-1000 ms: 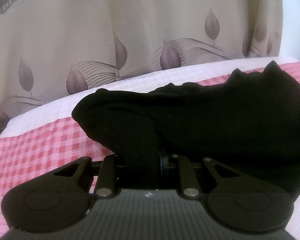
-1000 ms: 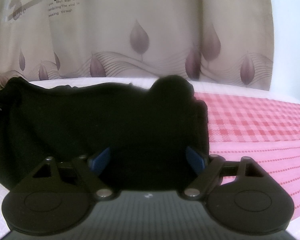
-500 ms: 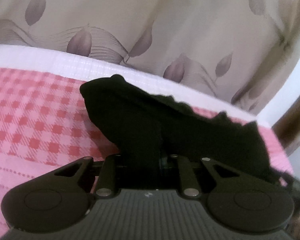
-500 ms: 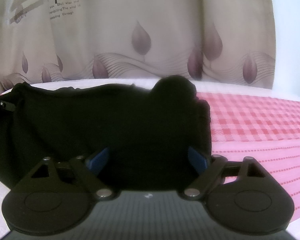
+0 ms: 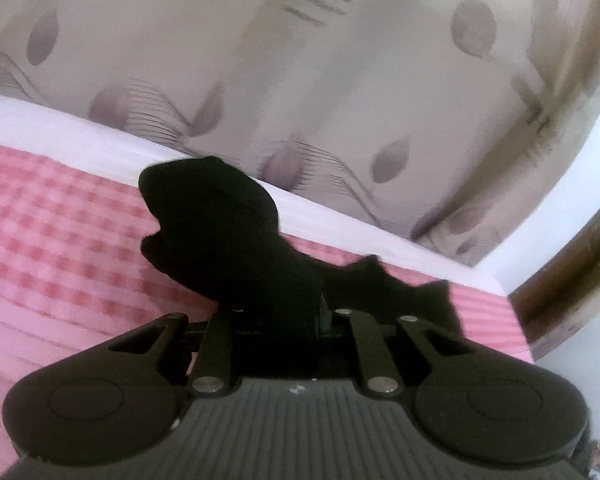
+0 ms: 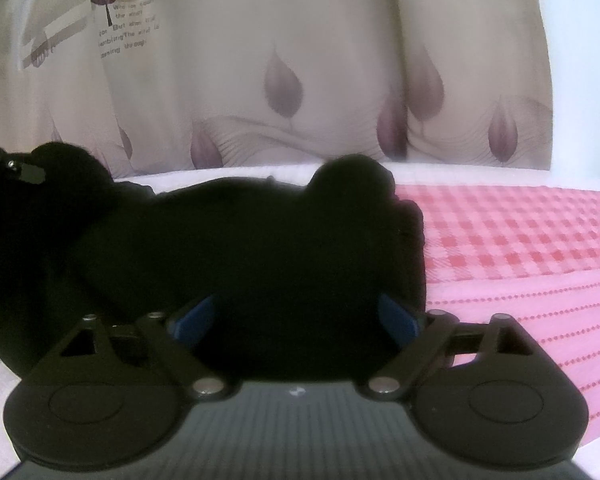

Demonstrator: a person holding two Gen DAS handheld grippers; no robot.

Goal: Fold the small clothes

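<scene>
A small black garment (image 5: 236, 248) lies on a pink checked bedcover. In the left wrist view my left gripper (image 5: 280, 312) is shut on a bunched edge of the garment, which rises from between the closed fingers. In the right wrist view the garment (image 6: 260, 248) spreads wide across the middle. My right gripper (image 6: 296, 316) is open, its blue pads (image 6: 192, 320) wide apart on either side of the cloth, which fills the gap. The left gripper's tip (image 6: 24, 172) shows at the far left edge, on the garment's raised corner.
The pink checked bedcover (image 6: 520, 232) runs right, with a striped pink part (image 6: 540, 320) nearer. A beige leaf-print curtain (image 6: 284, 88) hangs behind the bed. A white wall (image 5: 580, 216) and a brown frame (image 5: 580, 280) stand at the right.
My left gripper has lifted and swung with the garment's edge, its view turning right and tilting. The right gripper has stayed open and almost still.
</scene>
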